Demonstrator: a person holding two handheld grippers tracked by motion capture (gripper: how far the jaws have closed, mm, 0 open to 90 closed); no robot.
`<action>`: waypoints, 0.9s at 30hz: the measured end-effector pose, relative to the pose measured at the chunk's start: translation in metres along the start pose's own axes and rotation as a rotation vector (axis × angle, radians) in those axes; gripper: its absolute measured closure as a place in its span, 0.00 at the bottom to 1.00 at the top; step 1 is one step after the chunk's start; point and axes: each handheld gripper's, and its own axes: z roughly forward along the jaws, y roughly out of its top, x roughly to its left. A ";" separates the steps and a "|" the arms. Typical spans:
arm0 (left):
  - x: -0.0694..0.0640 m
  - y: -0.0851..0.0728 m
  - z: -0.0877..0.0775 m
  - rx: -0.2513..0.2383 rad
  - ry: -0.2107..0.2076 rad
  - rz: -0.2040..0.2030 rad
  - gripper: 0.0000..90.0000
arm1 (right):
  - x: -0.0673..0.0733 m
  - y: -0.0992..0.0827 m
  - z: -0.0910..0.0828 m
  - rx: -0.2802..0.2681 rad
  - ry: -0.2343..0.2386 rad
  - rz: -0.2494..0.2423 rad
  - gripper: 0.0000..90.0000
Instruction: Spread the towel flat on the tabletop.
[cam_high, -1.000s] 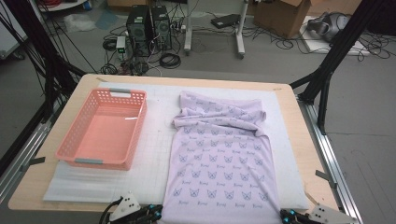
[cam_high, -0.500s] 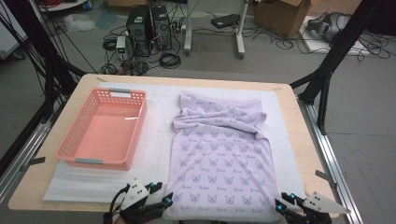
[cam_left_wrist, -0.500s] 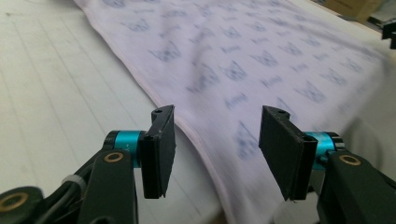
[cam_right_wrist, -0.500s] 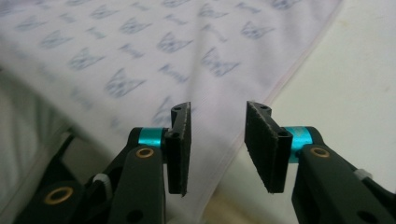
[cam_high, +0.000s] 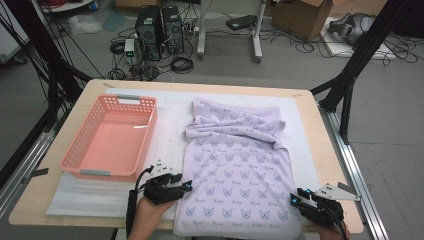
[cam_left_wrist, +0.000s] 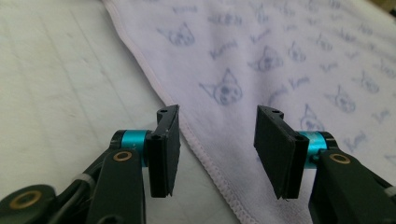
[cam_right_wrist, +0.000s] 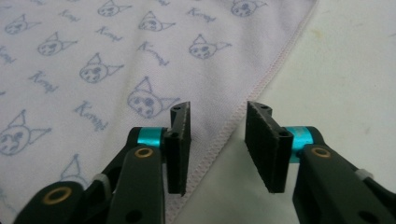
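Both grippers now in at the towel's near corners, lining up a fold grab.
L gripper (cam_high: 186, 186) at 7 o'clock, R gripper (cam_high: 296, 198) at 5; since 1 s ago both moved in from table edge, jaws opened then just been closing a bit. Both released, straddling hem, pads not pinching yet. Towel (cam_high: 235, 170) flat mid-table, basket (cam_high: 80, 162) at 9.

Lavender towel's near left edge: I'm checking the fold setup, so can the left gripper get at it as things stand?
Probably yes. The left gripper has its jaws apart astride the hemmed edge of the lavender towel, with nothing between them but that hem on the white mat.
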 end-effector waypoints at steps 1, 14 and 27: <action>-0.003 0.000 0.000 0.004 0.020 0.015 0.64 | -0.001 0.000 0.000 -0.002 0.023 0.002 0.91; -0.007 -0.035 -0.041 -0.037 -0.044 -0.012 0.97 | 0.010 -0.017 -0.031 -0.005 0.110 -0.020 0.98; -0.011 -0.040 -0.057 -0.058 -0.094 -0.014 0.68 | 0.020 -0.029 -0.052 -0.010 0.139 -0.005 0.73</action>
